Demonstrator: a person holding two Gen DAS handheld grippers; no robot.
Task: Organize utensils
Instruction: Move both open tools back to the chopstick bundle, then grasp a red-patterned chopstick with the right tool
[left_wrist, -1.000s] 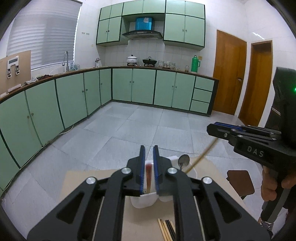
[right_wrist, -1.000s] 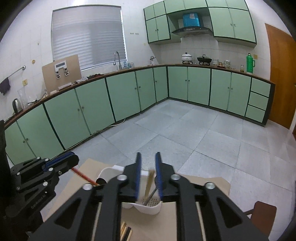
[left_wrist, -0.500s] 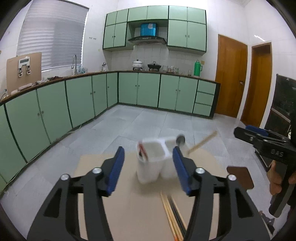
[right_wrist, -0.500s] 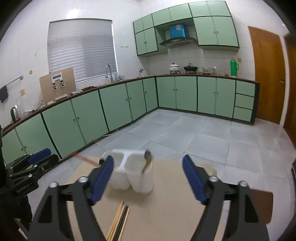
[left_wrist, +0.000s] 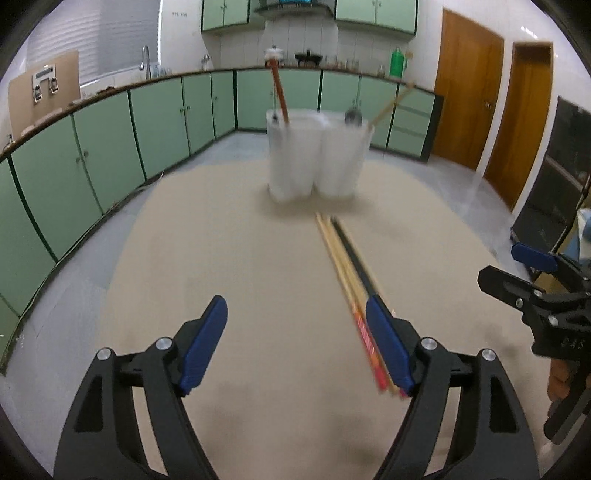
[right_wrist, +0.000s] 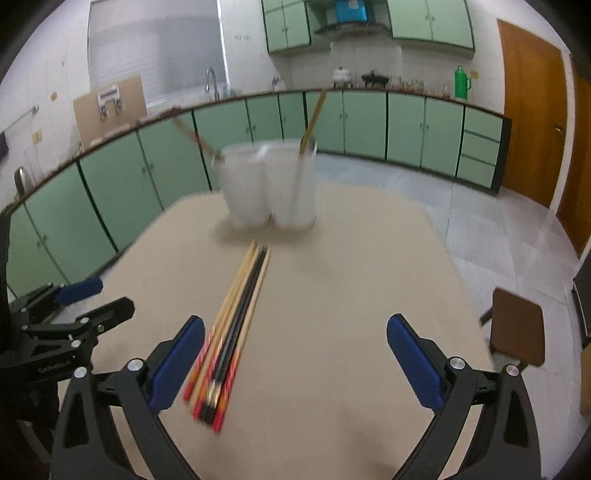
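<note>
A white two-compartment utensil holder (left_wrist: 316, 157) stands at the far middle of the tan table; it also shows in the right wrist view (right_wrist: 271, 184). A red-handled utensil (left_wrist: 279, 94) leans in its left compartment, and a spoon and a wooden stick (left_wrist: 391, 102) in its right. A bundle of chopsticks (left_wrist: 349, 280) lies on the table in front of the holder, and shows in the right wrist view (right_wrist: 236, 317). My left gripper (left_wrist: 297, 338) is open and empty, its right finger beside the chopstick ends. My right gripper (right_wrist: 295, 352) is open and empty, to the right of the chopsticks.
The tan table (left_wrist: 258, 280) ends just beyond the holder, with tiled floor behind. Green kitchen cabinets (left_wrist: 110, 140) line the walls. A brown stool (right_wrist: 517, 328) stands off the table's right edge. Each gripper shows at the edge of the other's view.
Both grippers let go of the utensils in the holder, opened wide and drew back toward the near side of the table. The chopstick bundle now lies close to both.
</note>
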